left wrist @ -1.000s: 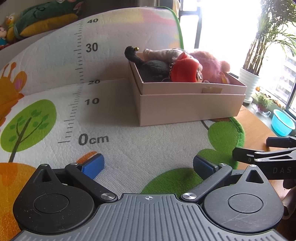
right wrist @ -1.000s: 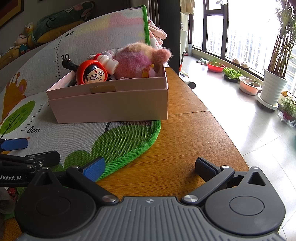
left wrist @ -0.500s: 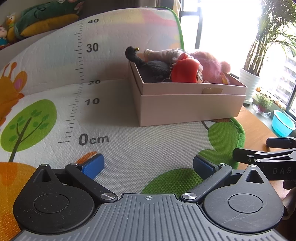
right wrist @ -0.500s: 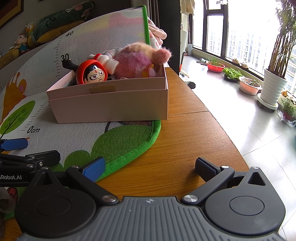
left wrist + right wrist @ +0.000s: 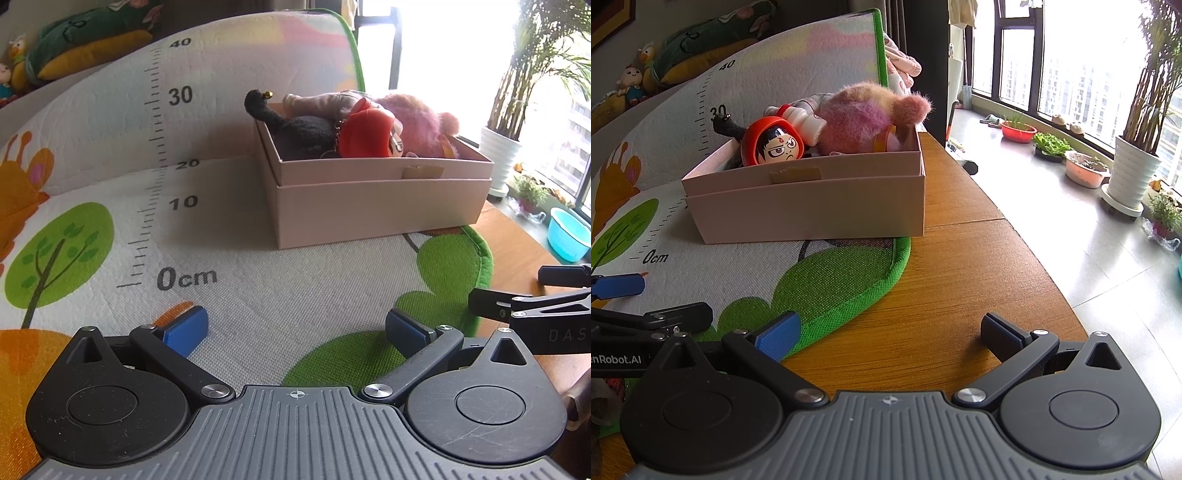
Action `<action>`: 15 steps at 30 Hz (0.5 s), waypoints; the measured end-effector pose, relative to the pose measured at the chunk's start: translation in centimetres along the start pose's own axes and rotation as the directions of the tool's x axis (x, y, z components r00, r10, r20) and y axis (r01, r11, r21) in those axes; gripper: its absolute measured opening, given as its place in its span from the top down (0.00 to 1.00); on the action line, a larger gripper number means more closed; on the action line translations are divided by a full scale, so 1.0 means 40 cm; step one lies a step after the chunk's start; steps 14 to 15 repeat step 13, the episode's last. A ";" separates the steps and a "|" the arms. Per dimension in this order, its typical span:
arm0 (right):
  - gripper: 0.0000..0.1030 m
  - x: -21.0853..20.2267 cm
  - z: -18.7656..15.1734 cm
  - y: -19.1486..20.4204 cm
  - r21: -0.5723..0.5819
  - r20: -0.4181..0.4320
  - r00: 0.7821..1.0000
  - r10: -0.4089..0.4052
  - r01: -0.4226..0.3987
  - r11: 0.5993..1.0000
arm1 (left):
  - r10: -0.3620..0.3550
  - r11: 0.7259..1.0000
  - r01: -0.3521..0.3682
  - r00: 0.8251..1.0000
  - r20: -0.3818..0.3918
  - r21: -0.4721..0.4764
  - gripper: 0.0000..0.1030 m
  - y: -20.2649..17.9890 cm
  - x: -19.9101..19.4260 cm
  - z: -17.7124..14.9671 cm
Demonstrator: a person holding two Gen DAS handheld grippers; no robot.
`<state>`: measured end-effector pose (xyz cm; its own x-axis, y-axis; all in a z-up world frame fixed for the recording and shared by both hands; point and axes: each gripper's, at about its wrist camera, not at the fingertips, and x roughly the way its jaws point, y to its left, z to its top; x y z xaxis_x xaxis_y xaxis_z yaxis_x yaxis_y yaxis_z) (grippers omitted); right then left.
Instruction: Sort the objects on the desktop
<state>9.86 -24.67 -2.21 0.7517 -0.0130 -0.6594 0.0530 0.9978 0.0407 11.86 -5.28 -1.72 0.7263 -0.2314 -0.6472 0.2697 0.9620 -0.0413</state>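
A pale pink cardboard box (image 5: 376, 206) (image 5: 812, 210) stands on the play mat, partly over the mat's right edge. Inside lie a red-hooded doll head (image 5: 365, 134) (image 5: 774, 146), a fluffy pink plush (image 5: 417, 125) (image 5: 864, 118), a black plush (image 5: 291, 123) (image 5: 726, 127) and a white figure (image 5: 805, 120). My left gripper (image 5: 295, 328) hovers open over the mat, well short of the box, holding nothing. My right gripper (image 5: 886, 332) is open over the wooden table beside the mat's green edge, also holding nothing. Each gripper shows at the side of the other's view.
The play mat (image 5: 229, 295) with its printed ruler curls up behind the box. The wooden table (image 5: 960, 266) ends at the right, above a tiled floor with potted plants (image 5: 1134, 162). Soft toys (image 5: 85, 40) sit on a sofa behind. A blue basin (image 5: 567, 238) stands on the floor.
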 end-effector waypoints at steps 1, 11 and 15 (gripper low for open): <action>0.00 0.000 0.000 0.000 0.000 0.000 1.000 0.000 0.000 1.000 | 0.001 1.000 -0.001 1.000 -0.001 0.000 0.00 -0.001 0.000 0.000; 0.00 -0.011 -0.013 0.006 0.016 0.023 1.000 -0.020 0.019 1.000 | -0.005 1.000 0.005 1.000 -0.003 -0.007 0.00 0.002 0.001 0.004; 0.00 -0.011 -0.013 0.012 -0.006 0.035 0.999 -0.015 0.016 1.000 | -0.028 0.999 0.028 1.000 0.003 -0.019 0.00 0.010 0.000 0.006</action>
